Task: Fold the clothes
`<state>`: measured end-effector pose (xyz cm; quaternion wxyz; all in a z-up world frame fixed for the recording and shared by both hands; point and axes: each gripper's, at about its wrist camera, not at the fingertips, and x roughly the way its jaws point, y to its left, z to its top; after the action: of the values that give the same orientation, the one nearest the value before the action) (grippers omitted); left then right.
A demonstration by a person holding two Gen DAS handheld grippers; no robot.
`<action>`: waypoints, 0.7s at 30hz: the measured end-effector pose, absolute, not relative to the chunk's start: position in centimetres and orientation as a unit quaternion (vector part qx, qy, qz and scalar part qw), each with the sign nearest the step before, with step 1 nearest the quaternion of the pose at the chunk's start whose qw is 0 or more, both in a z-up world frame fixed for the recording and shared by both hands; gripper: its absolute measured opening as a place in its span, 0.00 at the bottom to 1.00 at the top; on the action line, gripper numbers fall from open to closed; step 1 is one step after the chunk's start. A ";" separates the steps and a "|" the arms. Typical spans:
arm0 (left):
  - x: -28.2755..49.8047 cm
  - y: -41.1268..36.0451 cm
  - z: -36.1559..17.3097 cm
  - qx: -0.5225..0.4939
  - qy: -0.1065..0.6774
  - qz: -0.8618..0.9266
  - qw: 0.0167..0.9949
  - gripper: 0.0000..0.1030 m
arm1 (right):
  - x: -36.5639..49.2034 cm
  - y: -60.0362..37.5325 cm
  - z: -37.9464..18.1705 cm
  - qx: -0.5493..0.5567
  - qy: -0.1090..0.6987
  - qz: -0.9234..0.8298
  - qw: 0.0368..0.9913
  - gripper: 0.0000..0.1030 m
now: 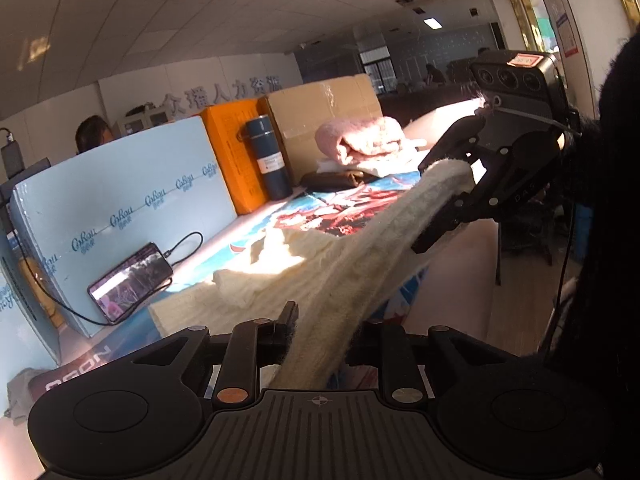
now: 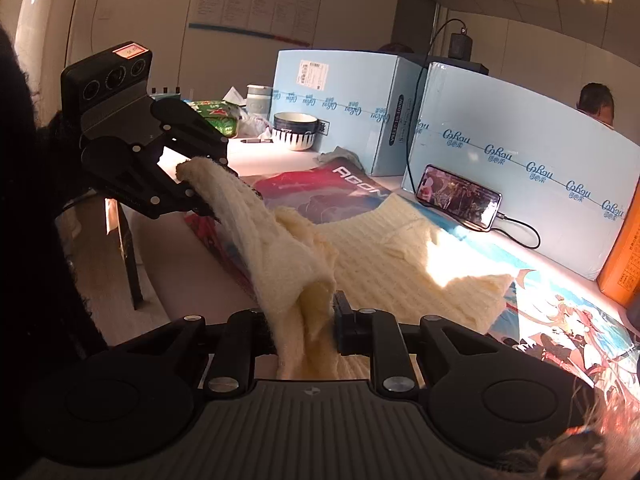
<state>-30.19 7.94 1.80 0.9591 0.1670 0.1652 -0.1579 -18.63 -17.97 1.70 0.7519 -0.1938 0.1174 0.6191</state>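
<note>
My cream knit garment [image 2: 384, 248], a ribbed, fuzzy-surfaced piece, lies partly spread on the printed desk mat [image 2: 560, 320], its far body flat and sunlit toward 1 o'clock in the right wrist view. Its near edge is raised off the mat and drawn into a taut band [image 1: 360, 256] that runs from 6 o'clock up toward 2 o'clock in the left wrist view. One end of the band is pinched in my left gripper [image 1: 320, 344]; the other is pinched in my right gripper [image 2: 306, 332], where the cloth bunches in soft folds. A loose flap lies crumpled at mid-mat.
</note>
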 end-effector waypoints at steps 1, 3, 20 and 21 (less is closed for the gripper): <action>-29.5 8.1 1.5 0.154 0.163 -0.144 0.964 0.21 | -18.1 -17.8 1.7 -0.184 0.113 0.612 0.761 0.18; -28.4 8.7 1.3 0.125 0.158 -0.123 0.972 0.22 | -17.3 -17.3 1.7 -0.166 0.107 0.599 0.776 0.18; -18.8 14.4 4.3 -0.085 0.121 -0.052 0.988 0.23 | -7.9 -12.7 3.3 -0.045 0.084 0.524 0.846 0.18; -18.1 14.7 4.2 -0.089 0.126 -0.049 0.987 0.23 | -7.0 -12.6 3.3 -0.033 0.089 0.520 0.849 0.18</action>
<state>-18.11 14.68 4.21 0.9868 -0.0889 0.1261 -0.0485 -7.01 -12.57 3.34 0.8491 -0.0329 0.0891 0.5196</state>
